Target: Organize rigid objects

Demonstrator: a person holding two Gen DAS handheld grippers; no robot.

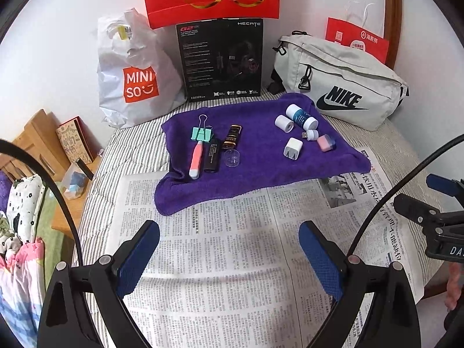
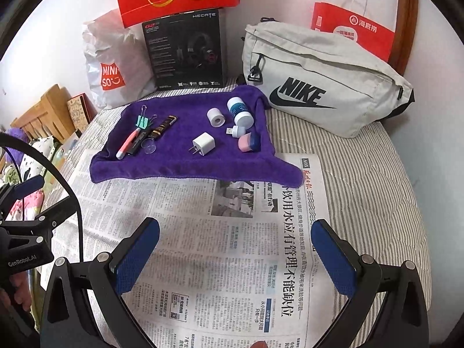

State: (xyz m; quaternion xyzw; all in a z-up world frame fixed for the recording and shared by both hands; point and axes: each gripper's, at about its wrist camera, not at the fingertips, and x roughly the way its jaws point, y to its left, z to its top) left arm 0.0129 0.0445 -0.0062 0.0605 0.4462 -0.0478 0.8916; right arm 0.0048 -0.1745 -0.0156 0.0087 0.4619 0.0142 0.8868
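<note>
- Left gripper (image 1: pixel 229 243) with blue pads spread wide, holding nothing, above the printed newspaper (image 1: pixel 220 261).
- Right gripper (image 2: pixel 235 243) spread wide too, also empty.
- On the soft purple towel (image 1: pixel 255 171), left side: mint green binder clip (image 1: pixel 202 132), pink and white pen-shaped tool (image 1: pixel 195 159), black lighter (image 1: pixel 211 156).
- Right side, well apart: white square plug (image 2: pixel 204 144), small white roll (image 2: pixel 216 117), white and blue bottle (image 2: pixel 239 112) lying down.
- Behind: grey Nike bag (image 2: pixel 319 81).

Cloth, paper, plastic – mixed finishes.
Purple towel (image 1: pixel 255 156) fuzzy, matt; newspaper (image 1: pixel 220 249) thin, matt paper; white plug (image 2: pixel 204 143) smooth plastic; clear cap (image 1: pixel 232 158) glossy; tongs' blue pads (image 1: pixel 139 258) rough-textured; headphone box (image 1: pixel 221 58) glossy card.
</note>
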